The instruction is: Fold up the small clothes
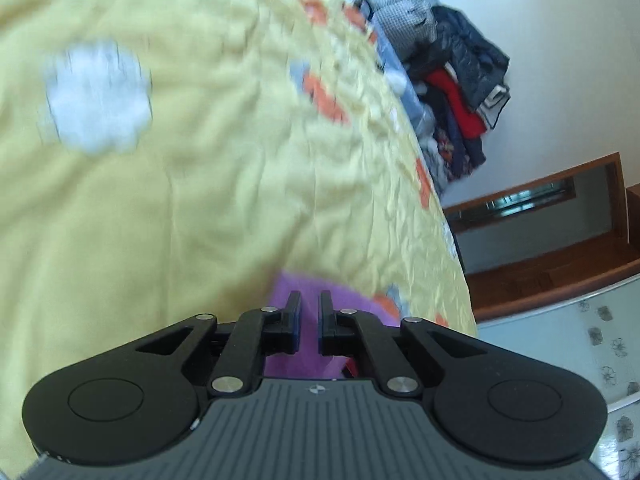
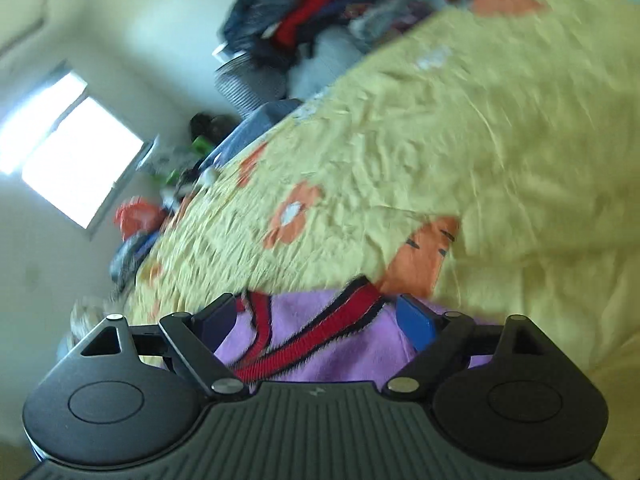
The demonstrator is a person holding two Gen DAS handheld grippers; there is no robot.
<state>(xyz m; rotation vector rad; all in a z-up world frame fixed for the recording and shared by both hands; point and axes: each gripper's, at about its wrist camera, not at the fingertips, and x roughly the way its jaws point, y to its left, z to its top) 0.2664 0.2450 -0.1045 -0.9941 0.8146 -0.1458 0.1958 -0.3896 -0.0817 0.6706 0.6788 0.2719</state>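
Grippers (image 1: 309,300) (image 2: 318,312) tilted down — over purple garment (image 2: 328,336).

Your two wrist cameras sit tilted, close above the yellow bedspread (image 1: 160,200) (image 2: 480,120), both sharing the clothes pile (image 1: 460,92) (image 2: 304,20) beyond it.

Right hand-held gripper (image 2: 318,318) jaws spread wide, nothing pinched. Purple knit garment (image 2: 320,344) with red, dark-edged neck trim (image 2: 316,340) lies under and between the blue pads (image 2: 416,322). It sits on a yellow bedspread (image 2: 460,128) with orange flowers. Clothes pile (image 2: 312,20) at back, blurred, possibly jackets. Bright window (image 2: 68,148) left.
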